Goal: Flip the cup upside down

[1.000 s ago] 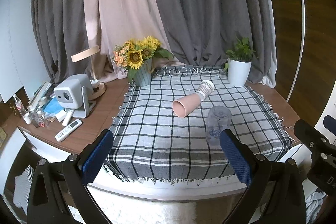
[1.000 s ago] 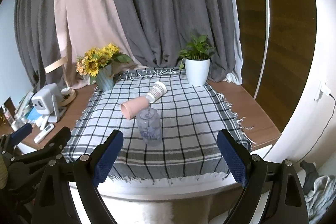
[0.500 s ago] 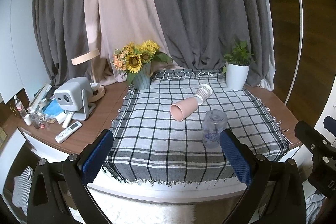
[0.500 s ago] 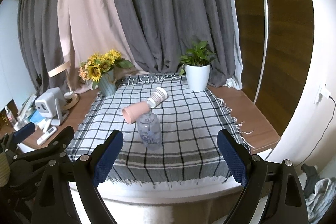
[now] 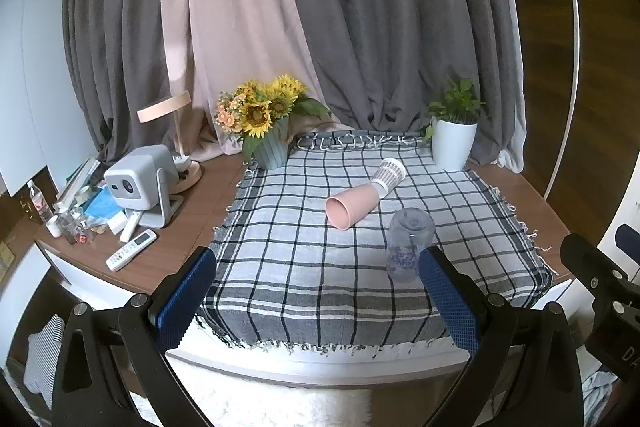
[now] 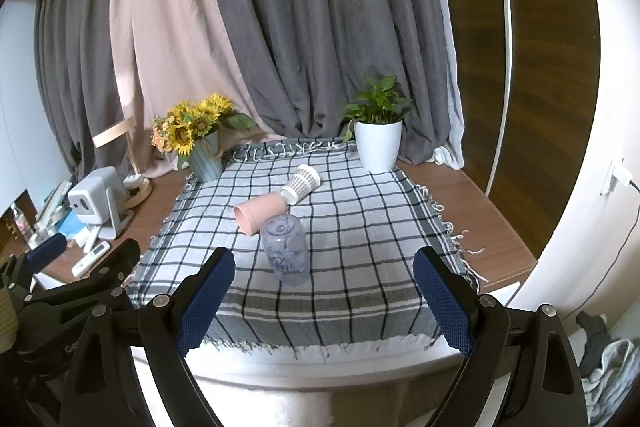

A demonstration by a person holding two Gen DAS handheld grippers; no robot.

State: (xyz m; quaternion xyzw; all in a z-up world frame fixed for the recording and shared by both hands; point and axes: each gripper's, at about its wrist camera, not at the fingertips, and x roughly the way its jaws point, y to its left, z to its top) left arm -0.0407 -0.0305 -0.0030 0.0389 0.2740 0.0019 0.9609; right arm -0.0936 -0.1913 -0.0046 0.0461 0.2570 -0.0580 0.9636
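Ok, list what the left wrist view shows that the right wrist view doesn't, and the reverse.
Only the left wrist view: the lamp's round head in full and the water bottle at the desk's left edge.

Only the right wrist view: the wall socket with its cable, and clothes on the floor.

Both: the checked cloth, the clear cup standing mouth-down, the pink cup lying on its side, the white patterned cup, sunflowers, potted plant, projector, and each view's own open tool.

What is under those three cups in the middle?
A checked cloth lies under the clear cup, the pink cup and the white cup. It covers most of the wooden table, hiding the surface beneath.
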